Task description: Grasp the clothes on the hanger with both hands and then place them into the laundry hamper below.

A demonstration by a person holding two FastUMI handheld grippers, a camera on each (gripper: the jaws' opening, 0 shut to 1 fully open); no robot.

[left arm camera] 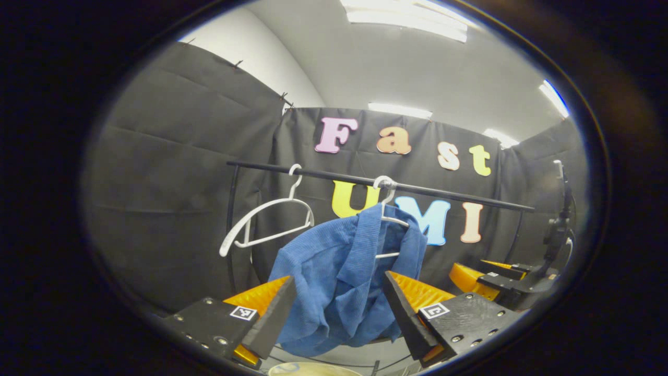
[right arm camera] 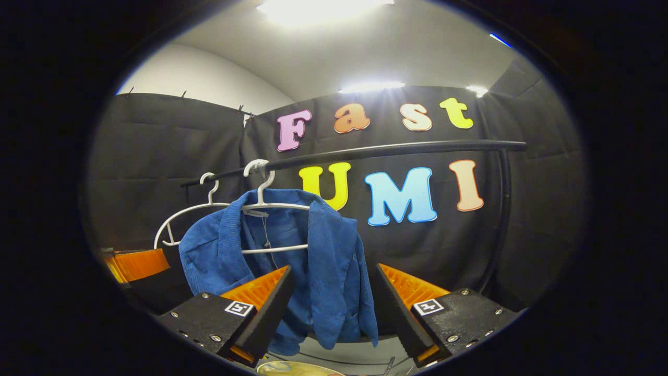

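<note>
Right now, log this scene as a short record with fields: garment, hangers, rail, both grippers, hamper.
garment: blue jacket, draped on a white hanger
second hanger: white, bare, beside it on the rail
rail: black bar
left gripper: open, jacket hangs between its fingers, not pinched
right gripper: open, jacket ahead, ungrasped
hamper: pale rim at the bottom edge, too little showing to be sure

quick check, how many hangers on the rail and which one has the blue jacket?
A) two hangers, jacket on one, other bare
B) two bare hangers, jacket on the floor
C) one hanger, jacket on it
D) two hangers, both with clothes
A: the right gripper view shows two white hangers on the black rail; the blue jacket drapes over the nearer hanger, and the bare hanger hangs behind it.
</note>
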